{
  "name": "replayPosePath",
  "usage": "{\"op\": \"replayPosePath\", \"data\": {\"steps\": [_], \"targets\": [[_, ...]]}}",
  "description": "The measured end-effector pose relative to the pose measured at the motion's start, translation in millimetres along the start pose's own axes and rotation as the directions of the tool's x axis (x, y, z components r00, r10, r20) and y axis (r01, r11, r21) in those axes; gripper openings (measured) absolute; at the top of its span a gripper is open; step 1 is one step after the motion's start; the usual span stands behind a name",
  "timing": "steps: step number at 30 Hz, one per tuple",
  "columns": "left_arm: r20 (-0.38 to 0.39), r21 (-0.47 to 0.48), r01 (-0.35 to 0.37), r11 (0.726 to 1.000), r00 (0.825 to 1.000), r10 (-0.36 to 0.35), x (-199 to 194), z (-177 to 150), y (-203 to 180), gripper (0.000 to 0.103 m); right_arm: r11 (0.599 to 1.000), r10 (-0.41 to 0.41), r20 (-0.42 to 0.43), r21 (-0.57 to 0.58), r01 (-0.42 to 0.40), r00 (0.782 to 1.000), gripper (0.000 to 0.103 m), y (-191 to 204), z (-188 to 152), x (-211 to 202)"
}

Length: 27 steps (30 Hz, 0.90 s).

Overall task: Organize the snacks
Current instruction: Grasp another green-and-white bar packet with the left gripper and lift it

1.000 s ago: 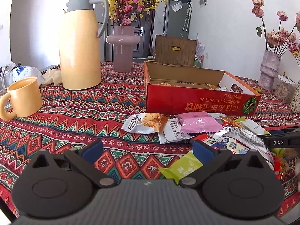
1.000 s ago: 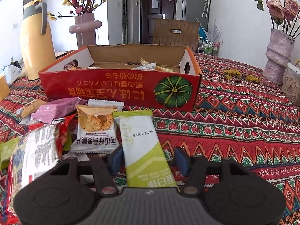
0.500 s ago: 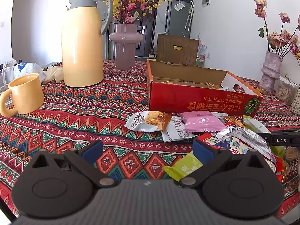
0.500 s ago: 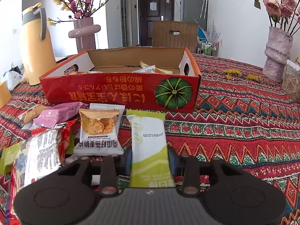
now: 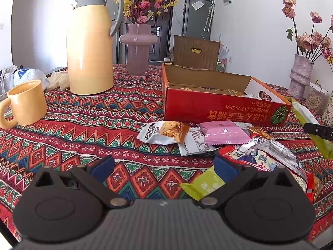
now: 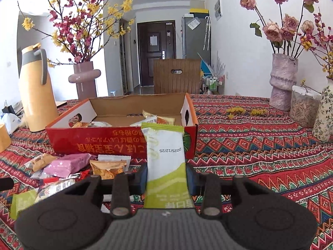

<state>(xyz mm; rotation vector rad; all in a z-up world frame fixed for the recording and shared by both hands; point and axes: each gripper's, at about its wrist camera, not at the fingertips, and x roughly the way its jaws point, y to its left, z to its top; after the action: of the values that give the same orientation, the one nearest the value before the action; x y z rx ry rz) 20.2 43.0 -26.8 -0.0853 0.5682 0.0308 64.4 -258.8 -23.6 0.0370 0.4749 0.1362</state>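
My right gripper is shut on a green-and-white snack packet and holds it lifted in front of the open red cardboard box. The held packet also shows at the right edge of the left wrist view. The box holds a few snacks. Several loose packets lie before it: a pink one, a white oat-crisp one, a green one. My left gripper is open and empty, low over the tablecloth, left of the pile.
A yellow thermos jug and a yellow mug stand at the left. A mauve vase with flowers stands behind. A textured vase and a jar stand at the right on the patterned tablecloth.
My right gripper closed on the green-and-white packet and lifted it off the table toward the box. My left gripper pulled back slightly and stayed open.
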Motion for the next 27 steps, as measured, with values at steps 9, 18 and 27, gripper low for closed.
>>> {"op": "replayPosePath", "data": {"steps": [9,18,27], "targets": [[-0.053,0.039,0.09,0.995,0.995,-0.088,5.1,-2.1,-9.9,0.103,0.998,-0.006,0.021,0.07,0.005,1.0,0.035,-4.1,-16.6,-20.0],[-0.132,0.186,0.127,0.974,0.986,-0.103,25.5,-7.9,-46.4,0.103,0.996,0.002,0.012,0.092,-0.003,1.0,0.035,-9.7,-28.5,-26.3],[-0.182,0.2,0.166,0.966,0.975,-0.13,50.3,-4.9,-55.0,0.086,0.995,0.014,0.005,0.1,-0.014,1.0,0.036,-11.9,-31.2,-25.6]]}}
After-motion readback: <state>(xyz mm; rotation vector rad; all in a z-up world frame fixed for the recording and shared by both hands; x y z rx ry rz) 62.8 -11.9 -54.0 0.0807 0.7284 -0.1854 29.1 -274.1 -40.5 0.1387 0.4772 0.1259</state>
